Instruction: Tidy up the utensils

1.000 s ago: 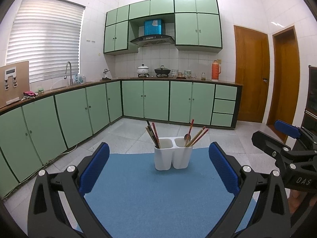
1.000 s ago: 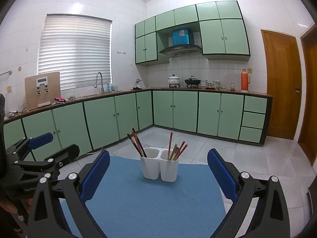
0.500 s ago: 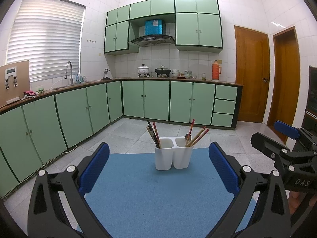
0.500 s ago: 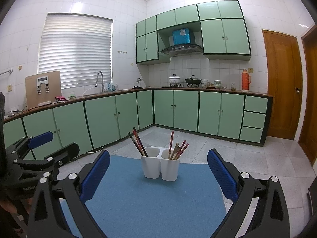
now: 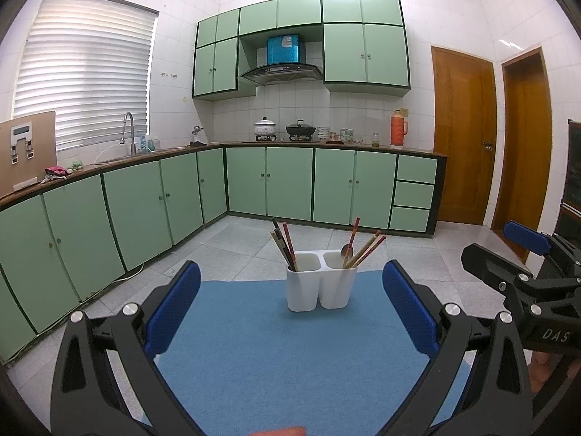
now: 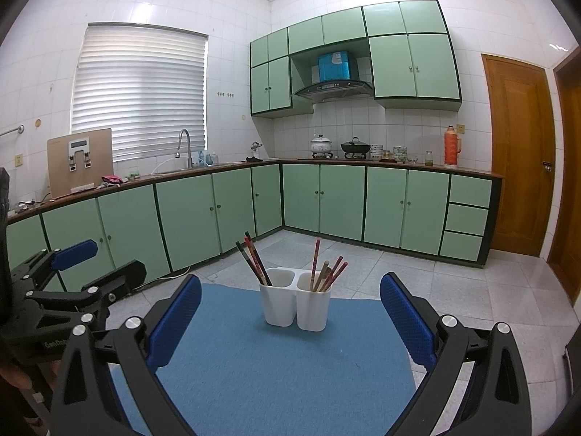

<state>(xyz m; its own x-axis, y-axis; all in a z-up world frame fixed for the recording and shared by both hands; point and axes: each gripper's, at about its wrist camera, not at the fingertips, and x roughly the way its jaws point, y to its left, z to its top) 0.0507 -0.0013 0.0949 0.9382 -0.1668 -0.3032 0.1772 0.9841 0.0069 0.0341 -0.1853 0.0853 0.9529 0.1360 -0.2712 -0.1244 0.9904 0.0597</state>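
On the blue surface point(image 5: 254, 348), white two-cup holder point(image 5: 319, 289) carries chopsticks point(image 5: 285, 245) in both cups. Left tool point(image 5: 290, 309) and right tool point(image 6: 290, 312) gape wide, empty, well short of the holder.

Bright, even indoor light in both views. Daylight glows through the window blind point(image 5: 85, 72), washed out near its left side. Ceiling-light glare on the white wall tiles point(image 6: 145, 9) above the blind and on the floor tiles point(image 6: 515, 290) right of the blue mat point(image 6: 276, 370). Shadows soft. Strong fisheye bending, black corners. Focus sharp throughout.
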